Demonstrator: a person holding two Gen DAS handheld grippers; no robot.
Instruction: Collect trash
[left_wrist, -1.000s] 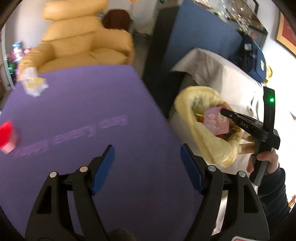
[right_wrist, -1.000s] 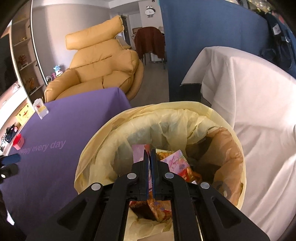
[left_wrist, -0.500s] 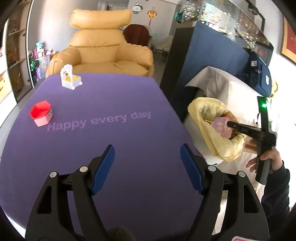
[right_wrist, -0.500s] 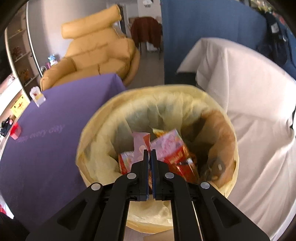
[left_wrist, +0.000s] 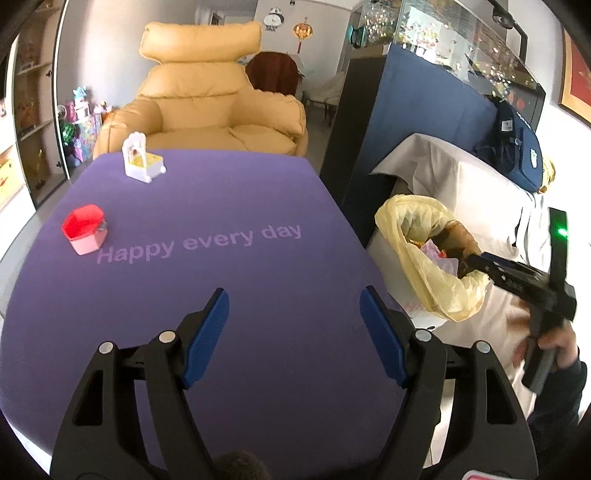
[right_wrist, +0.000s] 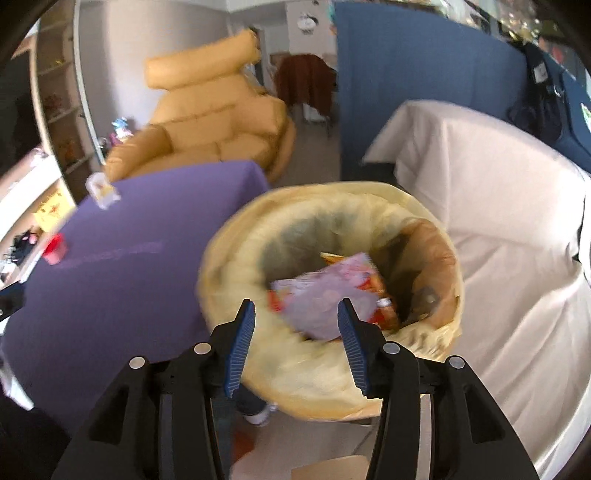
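A bin lined with a yellow bag (right_wrist: 258, 258) stands beside the purple table (left_wrist: 221, 206). A pink wrapper (right_wrist: 325, 295) lies inside it on other colourful packets. My right gripper (right_wrist: 295, 306) hovers over the bin's near rim. Its jaws are opening and nothing is pressed between its pads. From the left wrist view, the right gripper (left_wrist: 476, 260) pokes over the bin (left_wrist: 428, 266), held by a hand (left_wrist: 554, 343). My left gripper (left_wrist: 292, 295) is open and empty above the table's near part. A red-lidded pink box (left_wrist: 84, 229) and a white toy (left_wrist: 142, 158) sit far left.
A yellow armchair (left_wrist: 207, 107) stands behind the table. A blue partition (left_wrist: 417, 110) and white-draped furniture (right_wrist: 498, 206) flank the bin. A dark blue bag (left_wrist: 517, 147) rests on the white cover. Shelves (left_wrist: 29, 110) line the left wall.
My right gripper went from shut on the pink wrapper to open, and the wrapper now lies in the bin. It also drew back. The left view swung up over the table.
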